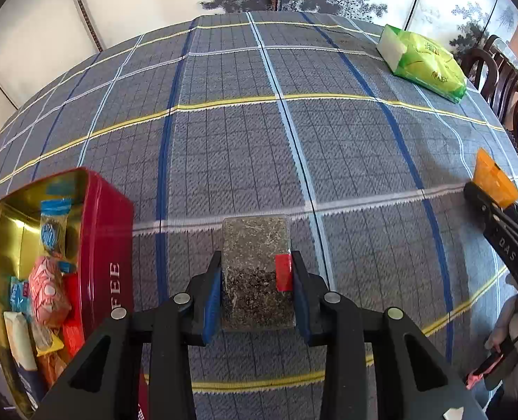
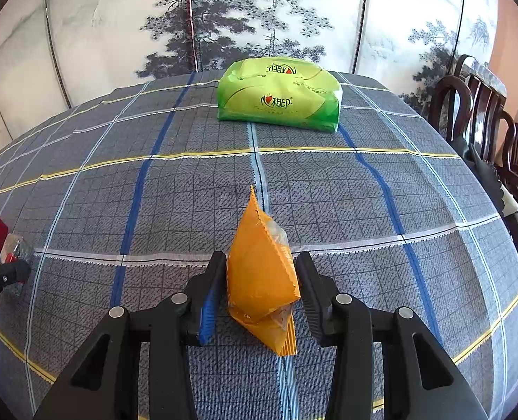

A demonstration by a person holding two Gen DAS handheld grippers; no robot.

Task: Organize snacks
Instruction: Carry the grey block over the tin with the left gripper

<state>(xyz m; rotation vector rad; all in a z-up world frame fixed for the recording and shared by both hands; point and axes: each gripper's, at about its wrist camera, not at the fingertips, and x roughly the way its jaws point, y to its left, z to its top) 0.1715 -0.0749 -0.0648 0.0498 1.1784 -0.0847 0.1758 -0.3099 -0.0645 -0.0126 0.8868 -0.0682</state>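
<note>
My left gripper (image 1: 255, 287) is pinching a dark, speckled snack bar (image 1: 255, 266) in clear wrap, both blue pads pressed on its long sides, a red sticker against the right pad. It hangs over the checked tablecloth (image 1: 329, 140), with the red tin (image 1: 108, 231) just to the left, open and already holding several wrapped snacks. My right gripper (image 2: 260, 290) holds an orange packet (image 2: 259, 276) between its fingers; the left pad touches it, the right one looks only just in contact, so I judge that grip light.

The step in hand, as I read it, is getting both pieces into the tin. For the bar, I would carry it left over the rim, lower it into the bare gold corner at the far end, and let go only once it is low inside, so it lies flat instead of tipping onto the pile. The packet is soft and crinkly and could slip, so I would move it slowly and keep it upright. The tin sits well to the left of my right gripper, so the left should clear out first. The green tissue pack (image 2: 280, 94) at the far side is out of the way.
</note>
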